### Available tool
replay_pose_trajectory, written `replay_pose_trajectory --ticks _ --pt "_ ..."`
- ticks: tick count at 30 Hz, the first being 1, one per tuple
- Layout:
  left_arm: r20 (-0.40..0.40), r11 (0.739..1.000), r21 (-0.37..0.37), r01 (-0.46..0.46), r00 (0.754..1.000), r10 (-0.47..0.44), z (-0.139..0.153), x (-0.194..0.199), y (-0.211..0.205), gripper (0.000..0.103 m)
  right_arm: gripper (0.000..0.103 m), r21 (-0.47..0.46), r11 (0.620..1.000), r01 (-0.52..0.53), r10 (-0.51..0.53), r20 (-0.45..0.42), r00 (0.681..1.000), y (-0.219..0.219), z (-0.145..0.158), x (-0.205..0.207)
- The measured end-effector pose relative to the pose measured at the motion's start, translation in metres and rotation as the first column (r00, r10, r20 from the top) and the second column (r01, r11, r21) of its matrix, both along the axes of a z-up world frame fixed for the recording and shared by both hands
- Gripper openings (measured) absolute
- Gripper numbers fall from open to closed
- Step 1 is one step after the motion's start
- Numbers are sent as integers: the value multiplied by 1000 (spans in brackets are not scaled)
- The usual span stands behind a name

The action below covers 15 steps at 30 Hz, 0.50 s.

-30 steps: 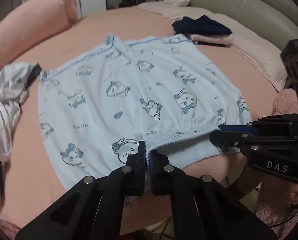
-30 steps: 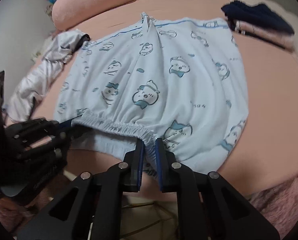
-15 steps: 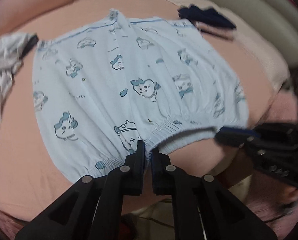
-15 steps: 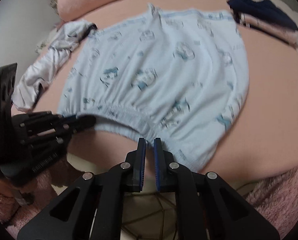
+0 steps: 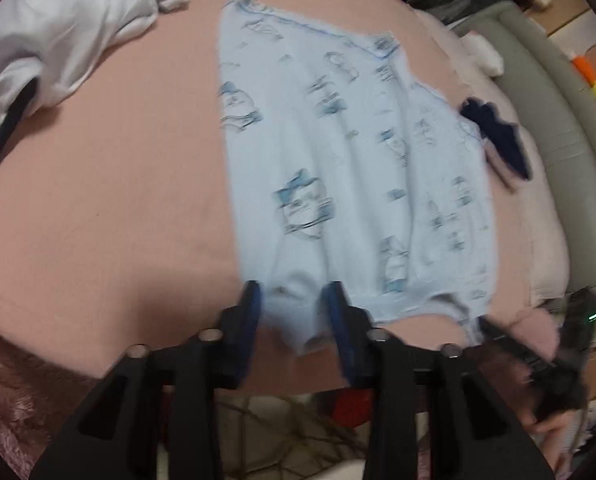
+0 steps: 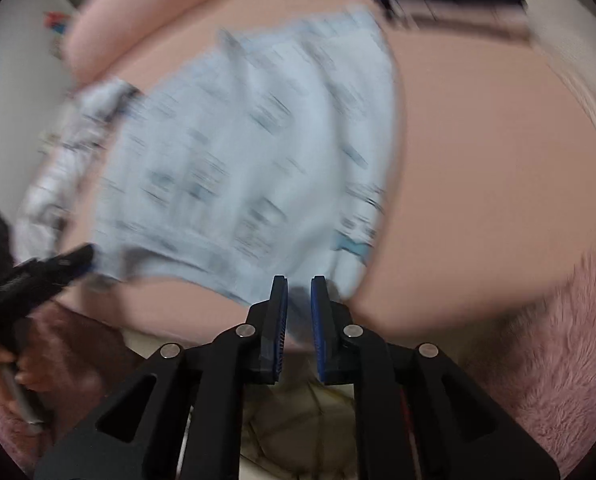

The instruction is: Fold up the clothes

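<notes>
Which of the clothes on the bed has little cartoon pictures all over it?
The light blue shorts, spread out flat right in front of the left gripper. The crumpled white garment and the dark navy clothing are both plain.

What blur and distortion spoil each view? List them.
Left wrist view: mild motion blur smears the prints on the blue shorts; fisheye bows the bed. Right wrist view: heavy streaking blur across the shorts; only the right tongs stay sharp.

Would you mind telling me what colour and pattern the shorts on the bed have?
Light blue shorts with darker blue cartoon prints; clearest in the left wrist view.
</notes>
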<state>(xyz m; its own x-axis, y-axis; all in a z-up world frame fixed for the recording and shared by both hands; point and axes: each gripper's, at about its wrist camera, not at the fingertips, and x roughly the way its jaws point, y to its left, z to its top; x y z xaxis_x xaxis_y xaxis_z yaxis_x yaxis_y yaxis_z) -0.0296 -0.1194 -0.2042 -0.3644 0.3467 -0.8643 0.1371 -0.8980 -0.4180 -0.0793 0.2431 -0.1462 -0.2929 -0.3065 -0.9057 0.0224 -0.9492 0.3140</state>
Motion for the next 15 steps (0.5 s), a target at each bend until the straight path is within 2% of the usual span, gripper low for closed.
replay_pose_trajectory --ticks 1,2,3,4,5,7,8,11,12,15 --pt "7 999 -34 -5 1000 6 2 2 -1 31 11 -34 999 26 -25 12 1000 6 -1 -1" --pt "2 995 -103 -18 1000 18 5 6 -3 31 11 -28 999 44 -44 18 999 10 0 -2" --pt "-4 985 -171 -31 1000 31 7 11 -4 31 11 34 998 53 -53 15 998 11 1 -2" --pt "-5 985 -164 -46 999 46 8 13 -7 29 11 66 996 62 -63 13 998 12 1 -2" --pt "-6 986 -155 -61 998 60 9 15 -11 29 12 59 996 71 -72 14 997 13 1 -2" --pt "-43 998 -26 -59 997 58 17 15 -16 29 12 33 996 79 -79 1 997 14 3 -4" --pt "-85 999 24 -26 996 28 23 15 -11 29 12 23 997 79 -79 -6 997 14 5 -5" --pt "-155 996 41 77 986 -70 34 13 12 34 14 12 998 69 -69 -16 998 15 11 -8" --pt "-145 994 30 105 984 -100 32 12 19 34 18 8 998 66 -66 -19 998 15 13 -9" --pt "-15 990 -23 136 991 -137 16 9 34 34 19 -3 998 56 -56 -29 998 15 19 -11"
